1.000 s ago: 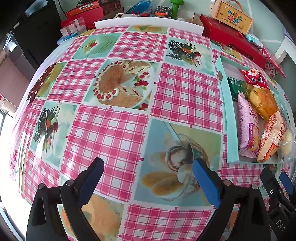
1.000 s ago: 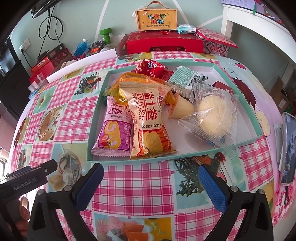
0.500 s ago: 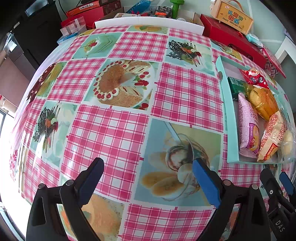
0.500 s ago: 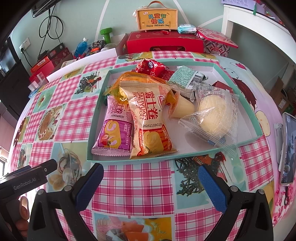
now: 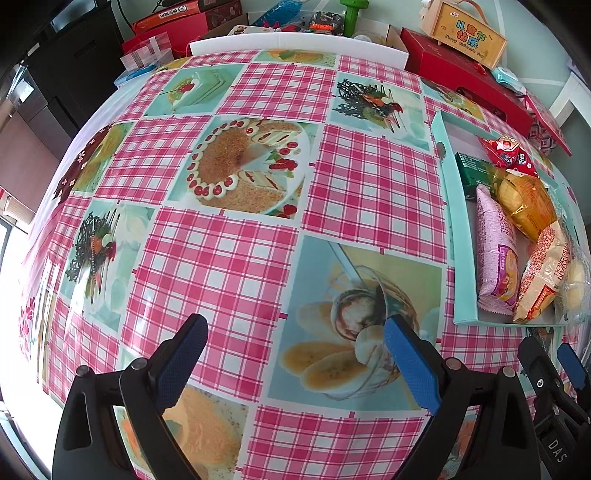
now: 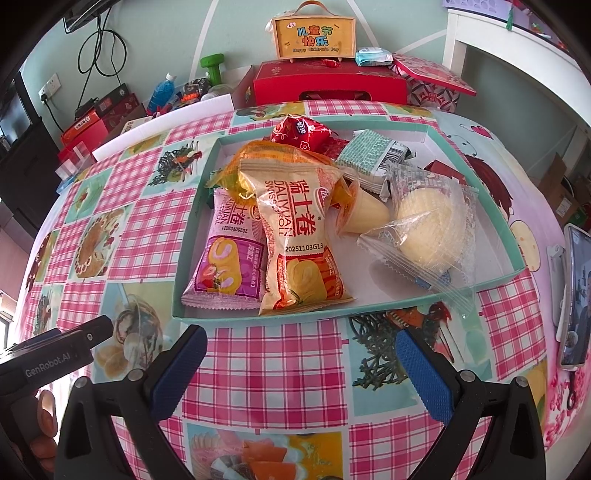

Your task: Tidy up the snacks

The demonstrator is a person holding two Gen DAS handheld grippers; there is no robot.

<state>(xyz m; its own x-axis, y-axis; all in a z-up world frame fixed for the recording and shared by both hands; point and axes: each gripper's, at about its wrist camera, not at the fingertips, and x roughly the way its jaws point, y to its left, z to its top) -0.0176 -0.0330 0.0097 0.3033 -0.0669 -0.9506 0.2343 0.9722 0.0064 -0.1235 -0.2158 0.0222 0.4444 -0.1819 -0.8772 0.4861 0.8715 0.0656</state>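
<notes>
A shallow teal tray (image 6: 186,273) (image 5: 448,206) on the checked tablecloth holds several snacks: a pink swiss-roll pack (image 6: 225,258) (image 5: 495,247), an orange swiss-roll pack (image 6: 299,240) (image 5: 546,273), a clear-wrapped cake (image 6: 430,225), a jelly cup (image 6: 365,216), a green pack (image 6: 369,157) and a red pack (image 6: 299,131). My right gripper (image 6: 301,365) is open and empty, just in front of the tray's near edge. My left gripper (image 5: 293,354) is open and empty over bare tablecloth, left of the tray.
A phone on a stand (image 6: 576,295) is at the table's right edge. Red gift boxes (image 6: 328,83) and a wooden sign box (image 6: 314,33) stand behind the table. A white foam board (image 5: 295,42) lies along the far edge.
</notes>
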